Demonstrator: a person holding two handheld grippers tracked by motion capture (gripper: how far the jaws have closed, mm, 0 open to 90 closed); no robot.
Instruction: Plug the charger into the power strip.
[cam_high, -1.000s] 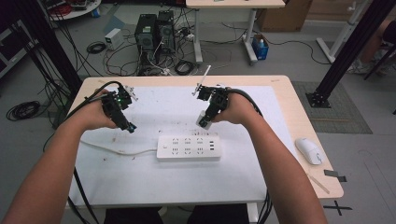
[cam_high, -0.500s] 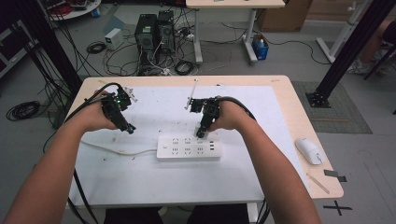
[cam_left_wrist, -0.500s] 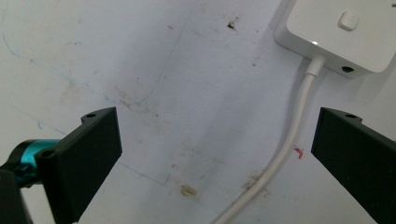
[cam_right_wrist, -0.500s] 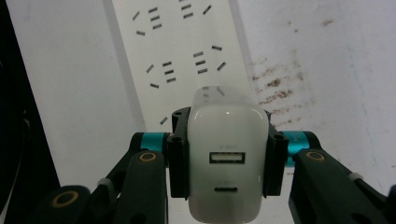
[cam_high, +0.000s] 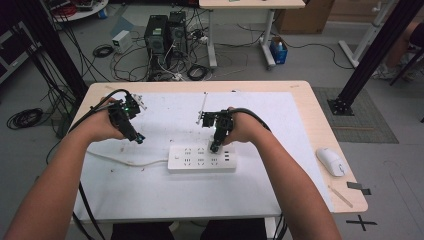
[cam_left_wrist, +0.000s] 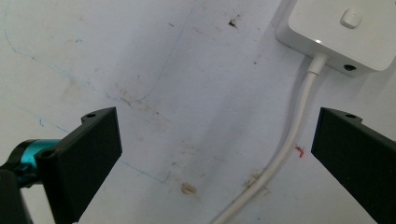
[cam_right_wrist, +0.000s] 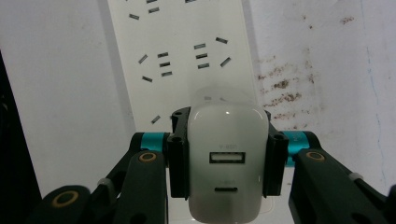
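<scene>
The right gripper (cam_right_wrist: 227, 161) gripped a white USB charger (cam_right_wrist: 227, 154), poised directly above the power strip (cam_high: 201, 158), whose sockets lay toward twelve o'clock. The left gripper (cam_left_wrist: 217, 158) hung empty, jaws spread, at the strip's nine o'clock.

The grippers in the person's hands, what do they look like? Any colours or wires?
Both are black. The right gripper has flat black jaws on teal joints, black links with tan-ringed pivots and small white ties. The left gripper has broad black jaws and a teal joint. Black cables trail from each. The forearms are bare, with no sleeves.
</scene>
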